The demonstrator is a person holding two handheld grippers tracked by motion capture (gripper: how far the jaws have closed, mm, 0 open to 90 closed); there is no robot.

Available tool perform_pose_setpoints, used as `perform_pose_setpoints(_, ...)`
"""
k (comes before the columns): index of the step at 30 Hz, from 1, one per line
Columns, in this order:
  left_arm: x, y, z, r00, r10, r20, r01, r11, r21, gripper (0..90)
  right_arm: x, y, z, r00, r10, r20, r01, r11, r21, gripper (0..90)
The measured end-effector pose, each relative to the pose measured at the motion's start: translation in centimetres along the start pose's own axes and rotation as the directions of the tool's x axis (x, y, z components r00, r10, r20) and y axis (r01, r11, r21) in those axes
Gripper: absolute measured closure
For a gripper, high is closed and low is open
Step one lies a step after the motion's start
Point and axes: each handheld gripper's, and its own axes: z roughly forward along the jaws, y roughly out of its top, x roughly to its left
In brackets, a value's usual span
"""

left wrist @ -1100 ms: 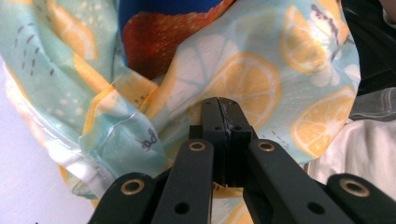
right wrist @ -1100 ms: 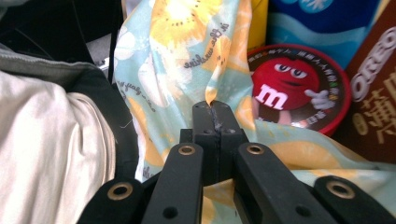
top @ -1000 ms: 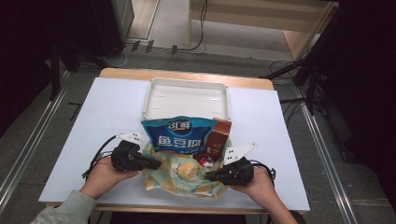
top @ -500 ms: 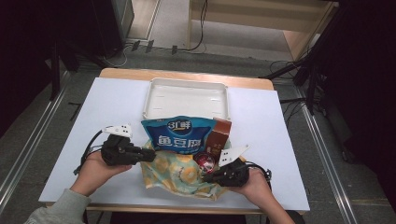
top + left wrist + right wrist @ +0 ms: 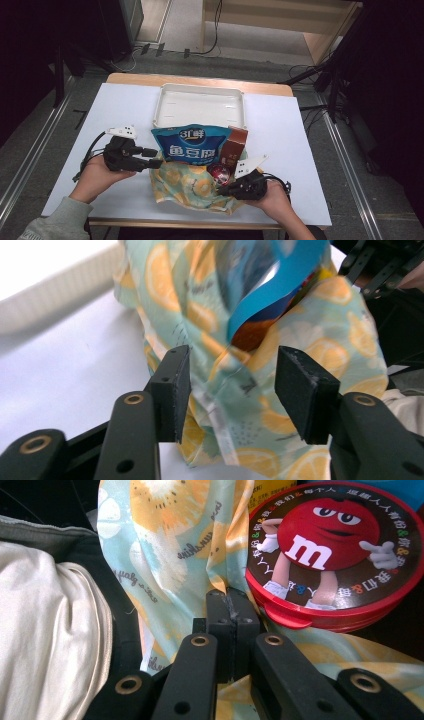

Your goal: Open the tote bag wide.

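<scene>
Near the table's (image 5: 125, 100) front edge, my left hand-held gripper (image 5: 152, 157) and right hand-held gripper (image 5: 223, 190) flank the lemon-print cloth bag (image 5: 187, 187). Left gripper view: jaws just opened, gaping beside the fabric. Right gripper view: jaws clamp fabric beside the M&M's tin (image 5: 335, 555).

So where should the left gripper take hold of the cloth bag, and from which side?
Likely the bag's left rim, where the cloth folds into a thin upright edge. Come from the left, level with the table: the left gripper, whose jaws have just been opening, already has that fold between its pads without pressing. The right gripper is pinching the opposite edge.
</scene>
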Motion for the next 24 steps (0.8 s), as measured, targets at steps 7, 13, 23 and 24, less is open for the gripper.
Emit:
perform_pose_setpoints(7,0.8,-0.9,1.1,0.9957,-0.071,0.060,0.069,0.9972,0.027,81.0,0.0,0.0,0.0,1.0000,-0.005,0.004,0.005,1.000,-0.001,90.0)
perform_pose_setpoints(13,0.9,-1.4,1.1,0.9927,-0.094,0.076,0.090,0.9946,0.052,90.0,0.1,-0.1,0.1,0.9999,-0.015,0.007,0.015,1.000,-0.001,90.0)
perform_pose_setpoints(23,1.6,-2.8,1.8,0.9906,-0.122,0.061,0.116,0.9886,0.096,90.0,0.2,-0.2,0.4,0.9997,-0.020,0.013,0.020,1.000,-0.001,90.0)
perform_pose_setpoints(24,1.6,-2.9,2.0,0.9898,-0.126,0.067,0.119,0.9876,0.103,90.0,0.2,-0.2,0.5,0.9996,-0.024,0.014,0.024,1.000,-0.001,90.0)
